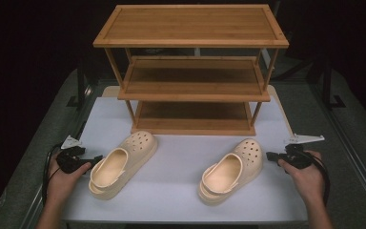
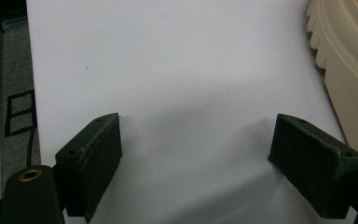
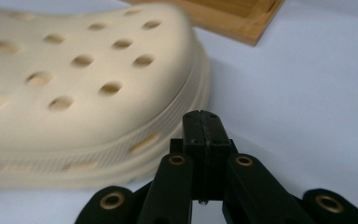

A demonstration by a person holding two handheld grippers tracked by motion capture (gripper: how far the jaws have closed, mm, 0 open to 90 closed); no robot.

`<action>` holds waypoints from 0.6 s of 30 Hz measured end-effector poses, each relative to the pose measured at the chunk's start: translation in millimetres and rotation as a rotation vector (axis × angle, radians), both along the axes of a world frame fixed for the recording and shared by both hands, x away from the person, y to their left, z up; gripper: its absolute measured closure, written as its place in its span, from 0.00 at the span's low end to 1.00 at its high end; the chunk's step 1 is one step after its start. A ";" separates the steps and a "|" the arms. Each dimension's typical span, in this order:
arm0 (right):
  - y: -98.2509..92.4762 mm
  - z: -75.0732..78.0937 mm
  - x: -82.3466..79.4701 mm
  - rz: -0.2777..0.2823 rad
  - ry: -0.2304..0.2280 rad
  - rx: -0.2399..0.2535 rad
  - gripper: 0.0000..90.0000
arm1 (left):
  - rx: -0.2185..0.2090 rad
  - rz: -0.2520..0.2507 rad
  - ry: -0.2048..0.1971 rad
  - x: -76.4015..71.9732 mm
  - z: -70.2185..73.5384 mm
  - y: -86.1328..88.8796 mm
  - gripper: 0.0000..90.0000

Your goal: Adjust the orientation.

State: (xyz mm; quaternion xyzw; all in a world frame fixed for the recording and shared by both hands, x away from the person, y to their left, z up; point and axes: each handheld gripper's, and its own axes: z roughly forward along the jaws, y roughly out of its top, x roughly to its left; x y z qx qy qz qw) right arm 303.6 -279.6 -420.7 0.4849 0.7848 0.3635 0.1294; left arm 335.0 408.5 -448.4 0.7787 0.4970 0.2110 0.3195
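- The table [image 1: 181, 191], under a white sheet, carries everything in front of you.
- A three-tier wooden shoe rack [image 1: 193, 71] stands at the far side, its shelves bare.
- Two cream clogs lie on the sheet in front of the rack, toes pointing toward it: the left clog [image 1: 122, 163] near your left hand, the right clog [image 1: 232, 170] near your right.
- Your left tongs [image 1: 94, 159] are spread wide, nothing between them, tips just beside the left clog's heel.
- Your right tongs [image 1: 269, 155] are pressed together, empty, just beside the right clog's toe.
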 end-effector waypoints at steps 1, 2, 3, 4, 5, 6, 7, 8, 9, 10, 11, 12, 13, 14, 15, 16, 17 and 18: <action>-0.4 -0.4 -5.4 0.011 -0.003 0.001 1.00 | 0.000 0.000 0.000 0.0 0.0 0.0 0.17; -0.2 -0.6 -10.7 0.016 -0.007 0.001 1.00 | 0.000 0.000 0.000 0.0 0.0 0.0 0.17; 0.4 -1.1 -16.6 0.028 -0.010 0.002 1.00 | 0.000 0.000 0.000 0.0 0.0 0.0 0.17; 1.2 -1.1 -21.0 0.035 -0.012 0.003 1.00 | 0.000 0.000 0.000 0.0 0.0 0.0 0.17; 1.6 -1.1 -23.7 0.038 -0.014 0.002 1.00 | 0.000 0.000 0.000 0.0 0.0 0.0 0.17; 2.7 -0.9 -26.7 0.044 -0.016 0.006 1.00 | 0.000 0.000 0.000 0.0 0.0 0.0 0.17; 4.0 -0.5 -27.5 0.049 -0.014 0.008 1.00 | -0.001 0.000 0.000 0.1 0.0 0.0 0.17; 5.9 -0.4 -26.9 0.053 -0.016 0.006 1.00 | -0.001 0.001 0.000 0.1 0.0 0.0 0.17; 7.8 -1.1 -25.5 0.060 -0.014 0.004 1.00 | -0.001 0.001 0.000 0.1 0.0 0.0 0.17; 9.6 -1.9 -24.5 0.062 -0.008 0.003 1.00 | 0.000 0.000 0.000 0.0 0.0 0.0 0.17; 12.2 -3.9 -22.2 0.065 0.000 -0.011 1.00 | 0.000 0.000 0.000 0.0 0.0 0.0 0.17; 13.0 -4.7 -21.5 0.068 0.005 -0.018 1.00 | 0.000 0.000 0.000 0.0 0.0 0.0 0.17; 13.8 -5.9 -20.4 0.071 0.005 -0.019 1.00 | 0.000 0.000 0.000 0.1 0.0 0.0 0.17; 14.3 -6.5 -20.1 0.071 0.010 -0.018 1.00 | -0.001 0.001 0.000 0.1 0.0 0.0 0.17; 14.7 -7.1 -19.7 0.072 0.012 -0.019 1.00 | -0.002 0.001 0.000 0.1 0.0 0.0 0.17; 15.1 -7.6 -19.3 0.076 0.012 -0.018 1.00 | -0.001 0.001 0.000 0.1 0.0 0.0 0.17; 15.9 -8.4 -18.7 0.081 0.013 -0.021 1.00 | -0.001 0.001 0.000 0.1 0.0 0.0 0.17; 16.5 -9.1 -18.1 0.082 0.015 -0.026 1.00 | 0.000 0.000 0.000 0.1 0.0 0.0 0.17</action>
